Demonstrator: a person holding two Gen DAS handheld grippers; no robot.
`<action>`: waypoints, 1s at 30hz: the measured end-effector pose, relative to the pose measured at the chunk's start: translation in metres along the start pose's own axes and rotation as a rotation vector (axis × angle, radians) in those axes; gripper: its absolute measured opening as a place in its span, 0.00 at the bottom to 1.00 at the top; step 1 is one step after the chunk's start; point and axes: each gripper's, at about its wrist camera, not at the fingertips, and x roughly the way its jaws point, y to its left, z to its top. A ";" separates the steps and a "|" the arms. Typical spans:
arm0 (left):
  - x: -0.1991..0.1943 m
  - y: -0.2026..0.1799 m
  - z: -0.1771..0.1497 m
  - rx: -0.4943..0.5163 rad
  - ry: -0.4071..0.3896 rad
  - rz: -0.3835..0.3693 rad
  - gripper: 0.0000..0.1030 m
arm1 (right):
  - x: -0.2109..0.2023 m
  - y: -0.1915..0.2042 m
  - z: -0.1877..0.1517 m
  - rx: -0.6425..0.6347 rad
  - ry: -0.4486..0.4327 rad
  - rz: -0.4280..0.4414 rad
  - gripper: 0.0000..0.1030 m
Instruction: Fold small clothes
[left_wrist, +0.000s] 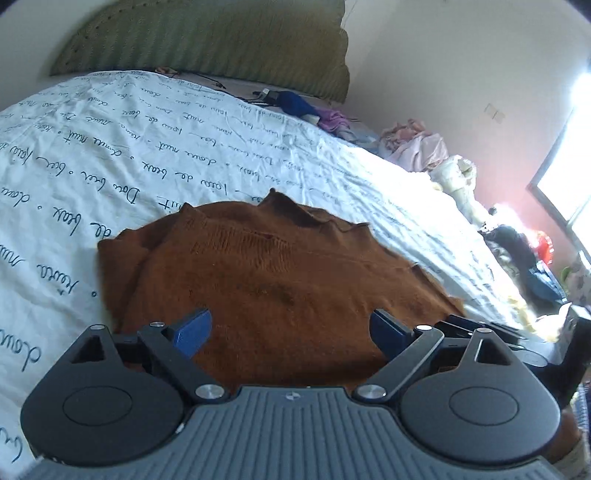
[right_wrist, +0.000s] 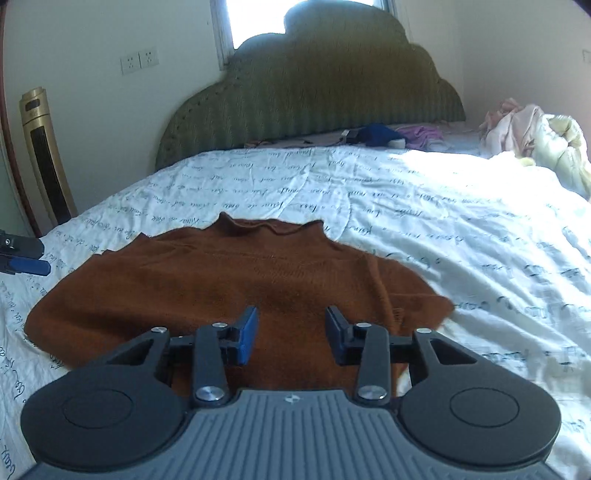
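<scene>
A small brown knitted sweater (left_wrist: 266, 280) lies on the bed, its sleeves folded in over the body and its collar pointing toward the headboard. It also shows in the right wrist view (right_wrist: 229, 280). My left gripper (left_wrist: 291, 332) is open wide, just above the sweater's near part, holding nothing. My right gripper (right_wrist: 291, 332) is open, its jaws closer together, over the sweater's near right part, holding nothing. The left gripper's tip (right_wrist: 26, 258) shows at the left edge of the right wrist view.
The bed has a white sheet with handwriting print (right_wrist: 443, 221) and a green headboard (right_wrist: 314, 81). Blue and purple clothes (right_wrist: 391, 134) lie near the headboard. A pile of pink and cream clothes (right_wrist: 535, 136) sits at the far right. A gold tower fan (right_wrist: 44, 155) stands left.
</scene>
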 end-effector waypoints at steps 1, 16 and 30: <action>0.017 0.001 -0.002 0.000 0.022 0.044 0.86 | 0.015 0.000 -0.002 -0.024 0.034 -0.052 0.37; 0.023 -0.004 -0.037 0.133 -0.092 0.259 0.95 | 0.007 -0.004 -0.041 0.037 -0.042 -0.128 0.34; 0.027 -0.007 -0.043 0.146 -0.125 0.261 1.00 | -0.001 0.005 -0.047 0.027 -0.125 -0.183 0.36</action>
